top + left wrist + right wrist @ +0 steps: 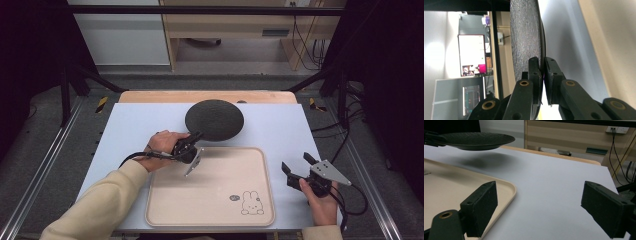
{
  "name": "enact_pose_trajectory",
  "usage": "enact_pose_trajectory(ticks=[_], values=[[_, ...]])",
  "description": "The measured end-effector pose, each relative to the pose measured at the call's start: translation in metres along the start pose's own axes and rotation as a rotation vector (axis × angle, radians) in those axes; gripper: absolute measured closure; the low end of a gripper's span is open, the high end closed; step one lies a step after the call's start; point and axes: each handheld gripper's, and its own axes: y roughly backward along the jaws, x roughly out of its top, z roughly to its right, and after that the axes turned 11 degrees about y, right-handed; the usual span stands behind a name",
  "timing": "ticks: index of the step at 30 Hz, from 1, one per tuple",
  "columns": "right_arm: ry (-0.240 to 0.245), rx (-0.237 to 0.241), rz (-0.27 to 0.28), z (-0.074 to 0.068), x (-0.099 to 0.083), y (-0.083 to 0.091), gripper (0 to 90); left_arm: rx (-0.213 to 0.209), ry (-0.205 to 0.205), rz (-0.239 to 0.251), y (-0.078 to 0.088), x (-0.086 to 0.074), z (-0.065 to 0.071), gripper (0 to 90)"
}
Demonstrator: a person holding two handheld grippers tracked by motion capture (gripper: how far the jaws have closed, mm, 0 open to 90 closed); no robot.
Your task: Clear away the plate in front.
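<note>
- Nearest the high view's camera, a cream sleeve and the beige tray [210,212] with a rabbit drawing [251,203] at its near right corner were seen, the tray lying on the pale blue table top [280,130].
- At the tray's far left corner, the left gripper [192,141] was held with its jaws pressed onto the rim of a black textured plate [214,119]; in the left gripper view the rim [541,62] was pinched between the two pads.
- From the right gripper view, the plate [474,140] was seen lifted off the table, roughly level, with its shadow beneath it, just beyond the tray's far edge.
- A grip at one edge only was judged risky: the plate's weight hung far from the jaws, so it could have pivoted down or slid out, particularly if the hand were jolted or turned quickly.
- If dropped from there, the plate was judged likely to strike the tray's raised lip [510,191] or the table, and possibly to chip or skid.
- At the tray's right side, the right gripper [297,166] was held with its jaws spread wide and nothing between them, well apart from the plate, so no support was being given.
</note>
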Motion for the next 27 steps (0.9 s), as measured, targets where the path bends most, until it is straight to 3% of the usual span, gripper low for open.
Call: enact_pose_trajectory(ticks=[5, 7, 18, 21, 22, 26, 27], values=[[0.002, -0.004, -0.001, 0.0, 0.0, 0.0, 13.5, 0.005, -0.013, 0.02, 0.012, 0.004, 0.004, 84.0], [0.004, -0.004, -0.001, 0.0, 0.0, -0.001, 13.6, 0.004, 0.003, 0.033, 0.017, 0.005, 0.006, 83.9], [0.003, -0.002, -0.009, -0.002, 0.0, -0.001, 13.8, 0.013, -0.002, 0.085, 0.036, 0.017, 0.014, 83.8], [0.002, -0.003, -0.01, -0.002, 0.0, -0.001, 13.8, 0.01, -0.016, 0.099, 0.042, 0.022, 0.02, 83.8], [0.002, -0.002, -0.012, -0.002, 0.0, -0.001, 13.8, 0.01, 0.006, 0.116, 0.043, 0.022, 0.023, 83.8], [0.01, -0.003, -0.012, -0.002, 0.0, -0.002, 13.9, 0.007, 0.003, 0.132, 0.049, 0.026, 0.028, 83.8], [0.009, -0.003, -0.014, -0.002, 0.0, -0.002, 13.9, 0.005, -0.013, 0.138, 0.052, 0.029, 0.03, 84.0]])
